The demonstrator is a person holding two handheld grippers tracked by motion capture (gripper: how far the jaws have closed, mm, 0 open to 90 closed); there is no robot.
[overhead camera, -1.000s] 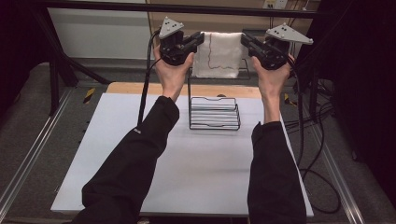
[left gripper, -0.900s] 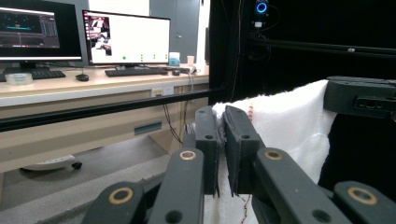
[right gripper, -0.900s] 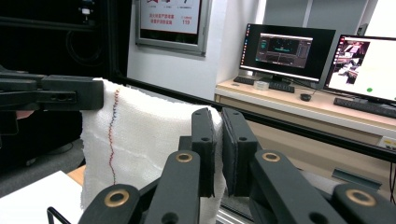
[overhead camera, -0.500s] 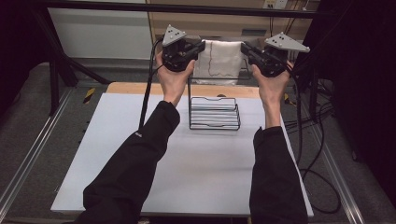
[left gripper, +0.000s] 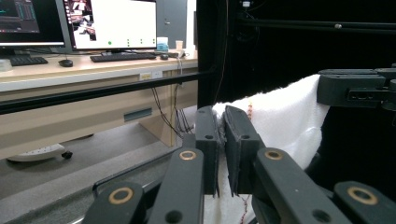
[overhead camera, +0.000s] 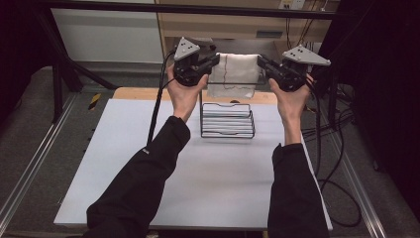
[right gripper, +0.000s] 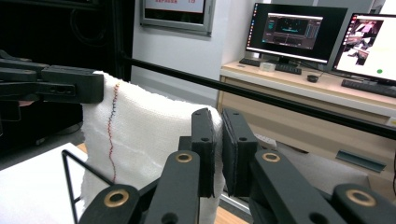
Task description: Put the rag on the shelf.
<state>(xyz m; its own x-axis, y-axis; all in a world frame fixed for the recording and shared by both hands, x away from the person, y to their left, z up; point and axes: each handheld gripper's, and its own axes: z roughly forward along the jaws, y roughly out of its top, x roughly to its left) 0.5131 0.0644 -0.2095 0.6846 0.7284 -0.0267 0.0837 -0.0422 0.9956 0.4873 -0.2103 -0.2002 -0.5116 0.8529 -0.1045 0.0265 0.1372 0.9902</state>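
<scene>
We've got the white towel [overhead camera: 234, 74] stretched between both tools: left tool [overhead camera: 214, 60] and right tool [overhead camera: 261, 63] each clamped on a top corner. It hangs flat above the wire rack [overhead camera: 227, 120] on the surface [overhead camera: 148, 163], lined up to drape.

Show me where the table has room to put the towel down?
The white mat is bare left of the wire rack, between it and the left sleeve. There is also bare mat in front of the rack, between both sleeves. The rack's far side is crowded with the hanging towel.
</scene>
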